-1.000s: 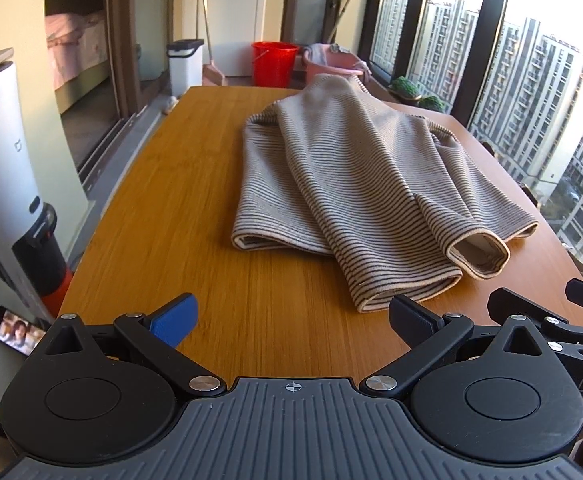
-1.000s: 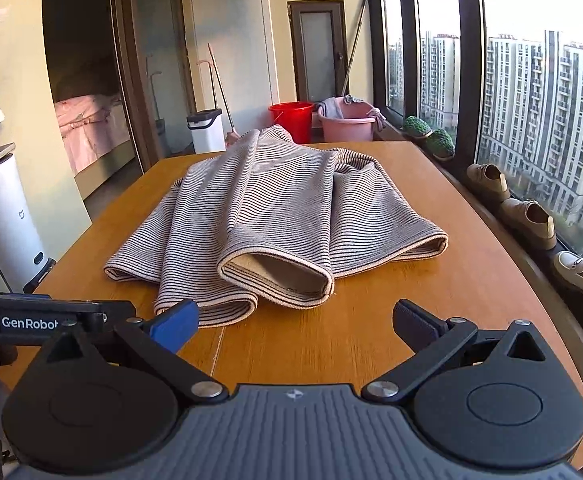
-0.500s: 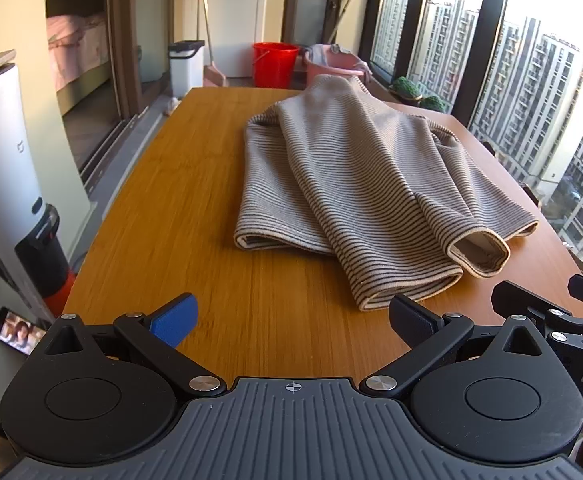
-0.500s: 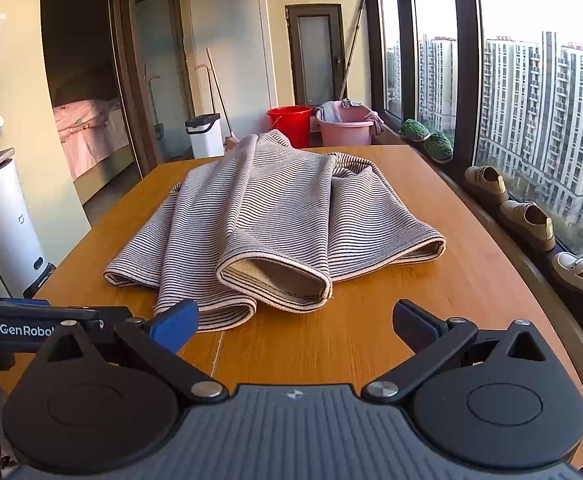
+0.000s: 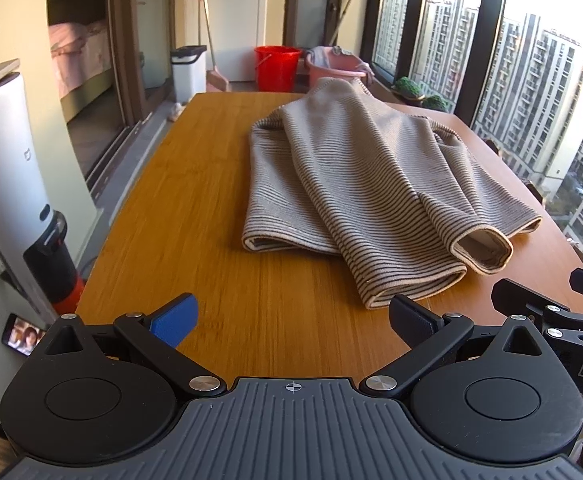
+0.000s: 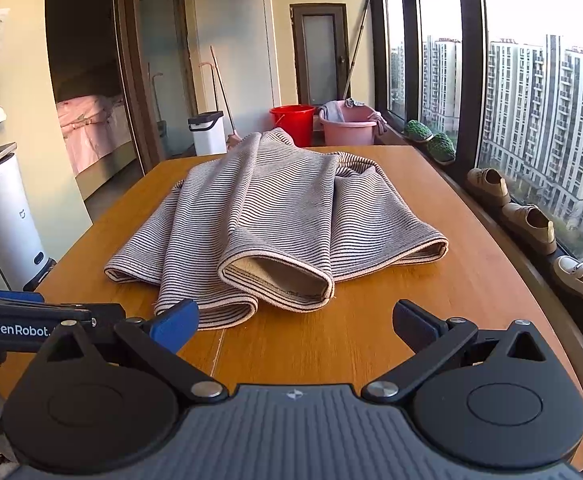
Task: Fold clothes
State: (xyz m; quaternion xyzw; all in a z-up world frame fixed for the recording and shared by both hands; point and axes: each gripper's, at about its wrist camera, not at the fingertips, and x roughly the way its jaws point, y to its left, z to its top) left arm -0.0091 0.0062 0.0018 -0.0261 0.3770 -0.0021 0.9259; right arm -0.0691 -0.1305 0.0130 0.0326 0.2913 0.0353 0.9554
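Striped garment (image 5: 355,184) (image 6: 275,216), beige w/ thin dark stripes, lying loosely bunched on wooden table (image 5: 195,200) (image 6: 443,320), roughly mid-table, running lengthwise toward far edge. Near end of garment showing an open tube-shaped hem or cuff (image 5: 483,246) (image 6: 279,280), plain tan lining visible inside, resting on tabletop. Flatter layers of same garment spreading to both sides of that opening, edges touching the wood.

Left gripper (image 5: 291,316) at near edge of table, short of garment, fingers spread wide, nothing between them; blue pad (image 5: 175,318) on one finger, black pad (image 5: 413,320) on the other, black one close to garment's near hem but contact unclear. Right gripper (image 6: 295,320) also at near edge of table, in front of garment's open cuff, fingers spread wide, empty; blue pad (image 6: 175,324) just in front of garment's near fold, touching or not: cannot tell. Each gripper's dark frame partly visible at the side of the other's view.

Beyond far end of table: red bucket (image 5: 277,68) (image 6: 293,122), pink basin (image 5: 333,70) (image 6: 347,122) beside it, white lidded bin (image 5: 189,72) (image 6: 209,132). Off one long side of table: tall white cylindrical appliance (image 5: 7,176) (image 6: 5,220) on floor, phone w/ lit screen (image 5: 23,334) near its base. Off other long side: large windows, high-rise blocks outside, tan shoes (image 6: 531,224) lined along sill, two small green plants (image 6: 431,138) farther along.
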